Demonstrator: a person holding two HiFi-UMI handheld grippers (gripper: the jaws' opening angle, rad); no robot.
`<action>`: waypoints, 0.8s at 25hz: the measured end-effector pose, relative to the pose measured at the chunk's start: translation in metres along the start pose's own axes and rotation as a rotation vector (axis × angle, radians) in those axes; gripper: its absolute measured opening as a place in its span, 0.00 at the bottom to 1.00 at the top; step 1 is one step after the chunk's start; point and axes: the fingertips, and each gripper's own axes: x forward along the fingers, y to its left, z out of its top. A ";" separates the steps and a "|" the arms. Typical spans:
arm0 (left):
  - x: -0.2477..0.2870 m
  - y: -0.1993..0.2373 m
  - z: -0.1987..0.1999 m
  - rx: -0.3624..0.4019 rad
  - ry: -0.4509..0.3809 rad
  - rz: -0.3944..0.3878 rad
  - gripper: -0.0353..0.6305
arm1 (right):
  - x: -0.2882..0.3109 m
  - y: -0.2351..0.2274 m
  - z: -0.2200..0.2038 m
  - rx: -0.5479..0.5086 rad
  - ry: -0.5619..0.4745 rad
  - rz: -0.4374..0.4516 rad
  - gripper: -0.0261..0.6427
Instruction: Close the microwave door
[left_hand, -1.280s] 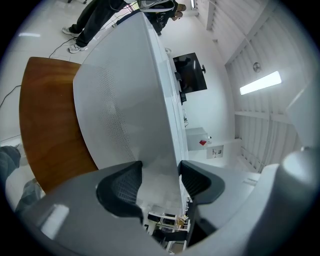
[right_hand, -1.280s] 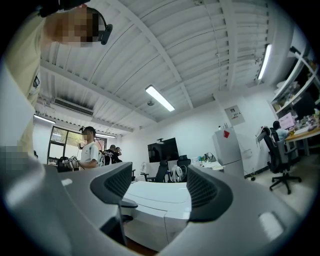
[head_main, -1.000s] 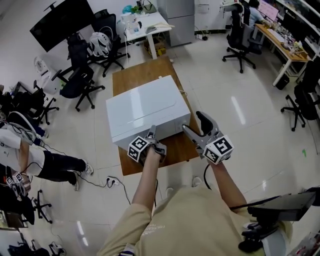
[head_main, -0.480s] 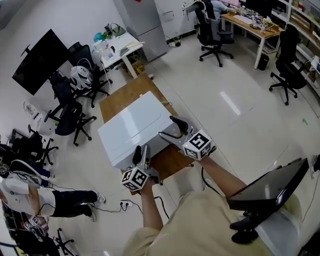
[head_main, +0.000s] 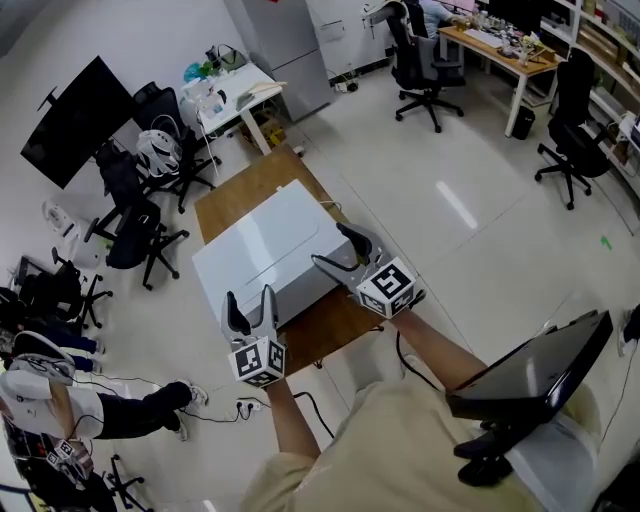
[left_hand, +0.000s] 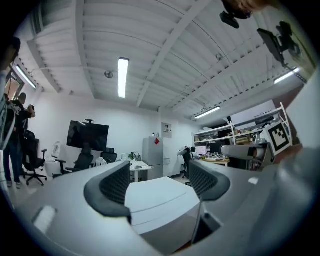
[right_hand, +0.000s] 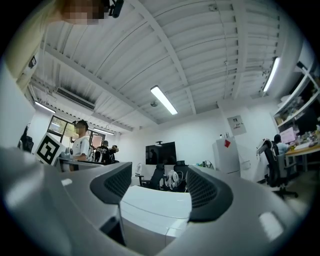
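A white microwave (head_main: 262, 255) stands on a small wooden table (head_main: 335, 322) with its front toward me. The door looks flush with that front in the head view. My left gripper (head_main: 250, 298) hangs in the air before the microwave's front left corner. Its jaws are opening, with nothing between them. My right gripper (head_main: 333, 245) is open and empty by the front right corner, over the top edge. In the left gripper view the microwave (left_hand: 160, 200) lies beyond the left gripper (left_hand: 160, 177). The right gripper view shows the microwave (right_hand: 152, 210) past the right gripper (right_hand: 155, 182).
Black office chairs (head_main: 135, 235) and a large dark screen (head_main: 75, 120) stand to the left. A white desk (head_main: 235, 95) is behind the table. A person (head_main: 90, 410) sits low at the left. A dark folded device (head_main: 530, 375) is at my right side.
My left gripper rose from the microwave's lower front edge, rolled so its jaws stand side by side, and opened. The right gripper stayed near the front right corner.
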 end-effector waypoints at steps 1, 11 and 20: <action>0.000 0.004 0.003 0.016 -0.009 0.024 0.59 | 0.000 -0.001 0.004 -0.009 -0.005 -0.002 0.54; 0.005 0.030 -0.011 0.192 -0.046 0.137 0.75 | 0.008 -0.015 -0.020 -0.086 -0.014 -0.089 0.54; -0.001 0.056 -0.022 0.178 -0.042 0.195 0.74 | 0.023 -0.010 -0.035 -0.076 -0.041 -0.098 0.54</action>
